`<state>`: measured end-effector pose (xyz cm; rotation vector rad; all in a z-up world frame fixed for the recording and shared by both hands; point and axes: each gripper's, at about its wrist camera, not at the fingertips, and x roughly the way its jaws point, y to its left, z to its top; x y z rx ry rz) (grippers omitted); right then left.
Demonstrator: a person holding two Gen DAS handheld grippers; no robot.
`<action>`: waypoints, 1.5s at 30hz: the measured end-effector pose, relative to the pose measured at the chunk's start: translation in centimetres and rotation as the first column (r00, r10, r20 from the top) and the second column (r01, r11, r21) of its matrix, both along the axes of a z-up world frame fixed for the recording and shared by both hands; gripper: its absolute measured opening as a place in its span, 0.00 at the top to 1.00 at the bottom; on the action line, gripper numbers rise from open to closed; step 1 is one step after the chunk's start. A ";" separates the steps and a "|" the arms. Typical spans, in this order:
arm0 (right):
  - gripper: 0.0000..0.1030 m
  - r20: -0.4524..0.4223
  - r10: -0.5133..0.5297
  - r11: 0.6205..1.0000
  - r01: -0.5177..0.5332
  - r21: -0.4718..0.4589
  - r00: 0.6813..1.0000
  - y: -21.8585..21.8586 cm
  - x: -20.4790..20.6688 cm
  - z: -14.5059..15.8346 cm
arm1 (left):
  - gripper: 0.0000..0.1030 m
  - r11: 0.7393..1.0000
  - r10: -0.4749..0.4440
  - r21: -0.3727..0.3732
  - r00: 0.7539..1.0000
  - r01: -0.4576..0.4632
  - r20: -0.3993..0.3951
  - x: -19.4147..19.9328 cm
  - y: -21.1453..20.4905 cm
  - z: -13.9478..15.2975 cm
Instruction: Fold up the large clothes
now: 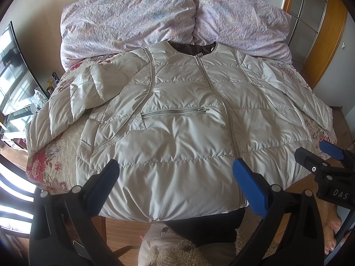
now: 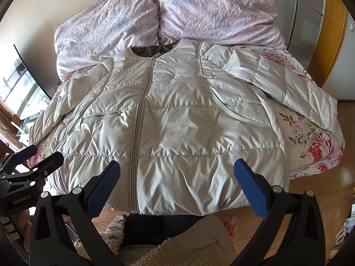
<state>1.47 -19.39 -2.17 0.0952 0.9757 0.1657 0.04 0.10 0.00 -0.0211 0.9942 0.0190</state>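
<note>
A large off-white quilted jacket lies front up on the bed, zipped, collar at the far side, hem hanging over the near edge. It also fills the right wrist view. Its left sleeve is bent and lies along the bed's left side; its right sleeve lies over the right side. My left gripper is open and empty above the hem. My right gripper is open and empty above the hem, and it shows at the right of the left wrist view.
A floral bedsheet covers the bed. A lilac duvet is heaped at the far end. A TV stands left. Wooden sliding doors stand right. Wooden floor lies around. The person's legs are below the hem.
</note>
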 end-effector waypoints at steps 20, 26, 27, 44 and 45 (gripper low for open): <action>0.01 -0.001 -0.002 1.000 0.002 0.000 1.000 -0.1 0.3 -0.2 | 0.02 1.000 -0.010 0.001 1.000 0.010 -0.004 0.2 -0.7 -0.7; 0.01 -0.013 -0.042 0.999 0.042 0.006 0.999 -1.4 1.4 -0.4 | 0.02 1.000 -0.017 0.000 1.000 0.017 -0.007 0.7 -0.8 -0.8; 0.01 -0.013 -0.053 0.999 0.053 0.010 0.999 -1.7 1.7 -0.5 | 0.02 1.000 -0.019 0.000 1.000 0.019 -0.009 0.9 -0.8 -0.9; 0.01 -0.005 -0.505 0.844 0.495 0.209 0.863 -18.6 7.4 -5.9 | 0.02 0.999 -0.040 0.008 0.996 0.041 -0.076 7.5 -0.9 -3.6; 0.01 -0.034 -0.547 0.808 0.538 0.240 0.837 -20.3 7.6 -6.5 | 0.02 0.999 -0.041 0.004 0.996 0.042 -0.083 8.1 -0.8 -3.9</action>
